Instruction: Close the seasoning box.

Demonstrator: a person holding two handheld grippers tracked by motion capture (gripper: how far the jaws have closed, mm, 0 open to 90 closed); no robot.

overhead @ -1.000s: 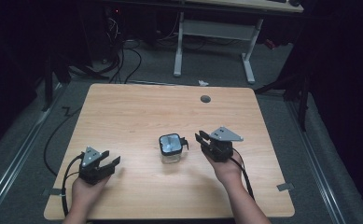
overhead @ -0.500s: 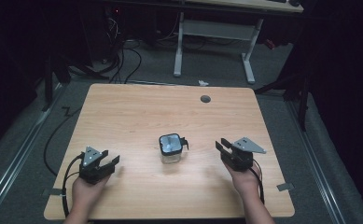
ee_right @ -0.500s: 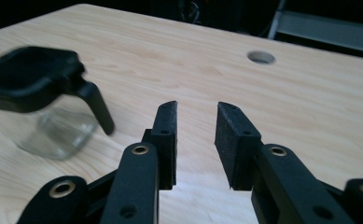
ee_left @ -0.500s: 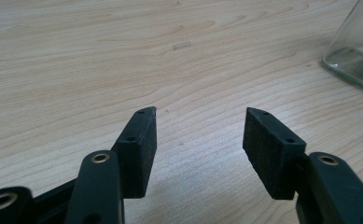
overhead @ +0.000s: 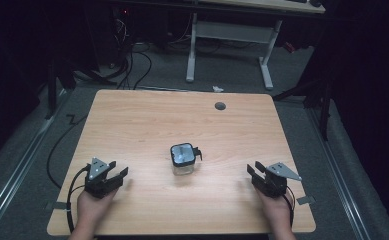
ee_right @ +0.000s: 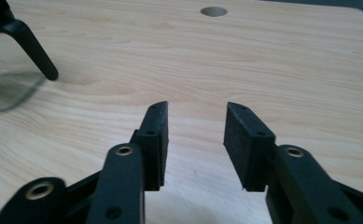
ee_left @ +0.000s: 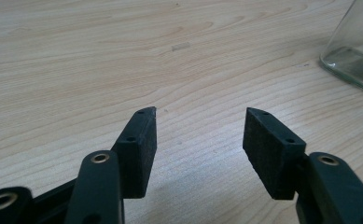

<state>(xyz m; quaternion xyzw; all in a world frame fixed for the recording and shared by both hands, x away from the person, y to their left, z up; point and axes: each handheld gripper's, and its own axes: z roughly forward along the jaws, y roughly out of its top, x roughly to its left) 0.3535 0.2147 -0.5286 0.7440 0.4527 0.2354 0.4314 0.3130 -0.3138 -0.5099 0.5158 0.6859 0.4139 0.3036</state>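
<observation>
Right gripper [ee_right: 195, 121]: jaws apart, have just been opening, nothing between them, only bare wood beyond. Left gripper [ee_left: 198, 128]: jaws also spread wide, empty, wood grain between the pads.

In the high view the right gripper [overhead: 256, 172] sits low over the near right part of the table [overhead: 132, 115], the left gripper [overhead: 116, 172] over the near left, each in a hand coming in from the bottom edge. Both well apart from the jar.

Glass jar [overhead: 183, 159] stands upright near the table's middle, between the two grippers, lid on top with a black clasp sticking out on its right side. The left gripper view catches the jar's clear base [ee_left: 356, 51] at the far right edge; the right gripper view catches the glass [ee_right: 6, 79] and the black clasp [ee_right: 32, 46] at upper left.

Cable hole [overhead: 220, 105] toward the far edge; a desk frame on the floor beyond.

Progress, as a judgement: jar is set down and released, neither gripper touching it, both parked at the near edge. Looks like the handling is finished, or at a pause between steps. If anything is left, it would need a fresh reach to the jar.
</observation>
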